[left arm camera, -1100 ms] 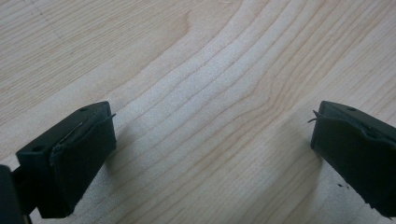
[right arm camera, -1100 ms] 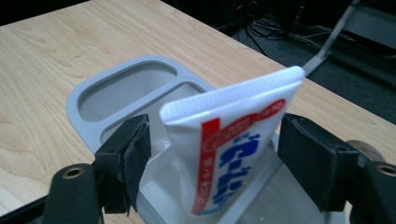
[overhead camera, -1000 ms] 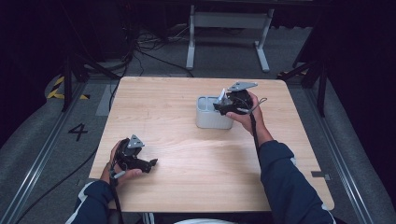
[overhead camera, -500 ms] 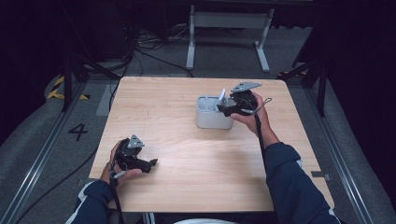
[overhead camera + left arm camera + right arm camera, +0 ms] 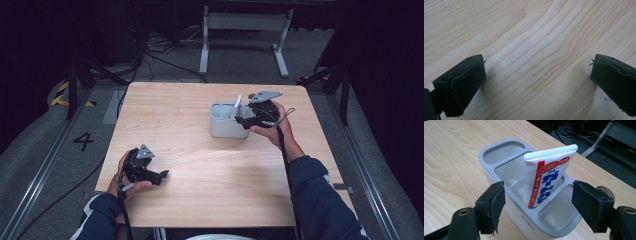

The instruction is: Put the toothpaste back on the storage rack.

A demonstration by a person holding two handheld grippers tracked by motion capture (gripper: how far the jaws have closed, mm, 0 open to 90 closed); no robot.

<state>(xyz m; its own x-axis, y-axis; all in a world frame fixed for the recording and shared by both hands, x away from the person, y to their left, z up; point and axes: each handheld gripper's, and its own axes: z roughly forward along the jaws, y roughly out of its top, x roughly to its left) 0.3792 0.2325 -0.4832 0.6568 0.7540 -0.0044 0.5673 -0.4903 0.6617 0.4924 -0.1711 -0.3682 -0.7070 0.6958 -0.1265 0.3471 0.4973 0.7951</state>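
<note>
Dark floor and cables ring the pale wood tabletop (image 5: 200,190) I'm working over, both grippers parted and holding nothing.

My left gripper (image 5: 162,176) sits at the near left corner, its jaws spread wide just above bare wood grain. My right gripper (image 5: 241,118) is at the far right, against the right end of a grey organizer (image 5: 222,127); in the right gripper view (image 5: 537,203) its jaws stand apart on either side of that end. A toothpaste tube (image 5: 547,176), white with red and blue print, stands tilted in the organizer's middle compartment, crimped end up.
</note>
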